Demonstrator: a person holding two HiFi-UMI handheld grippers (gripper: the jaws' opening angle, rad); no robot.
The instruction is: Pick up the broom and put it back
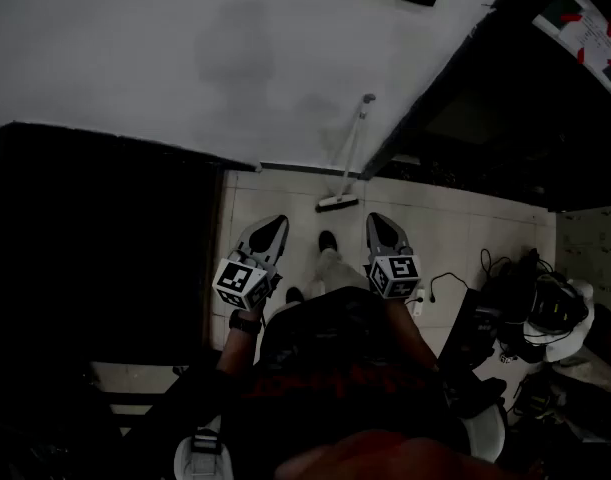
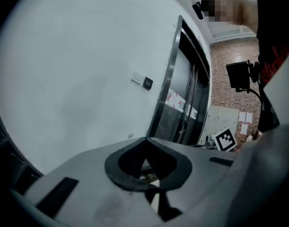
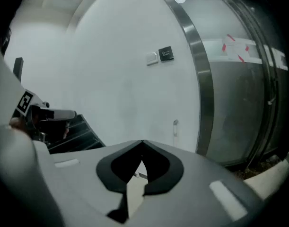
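Held side by side and tipped slightly downward, the left claw (image 1: 269,230) and right claw (image 1: 381,226) are each pressed shut on nothing, likely because the broom (image 1: 346,164) is well out of reach. It is propped against the wall (image 1: 185,58), its head on the floor (image 1: 455,223).

1. Tiled floor (image 1: 455,218) up to the broom (image 1: 350,160): open; only a shoe (image 1: 327,240) on it.
2. Left: dark block (image 1: 95,238) borders the floor strip.
3. Right: cables and gear (image 1: 530,303) heaped on the floor; door frame (image 1: 435,98) near the broom.
4. Wall (image 1: 185,58) directly behind the broom.
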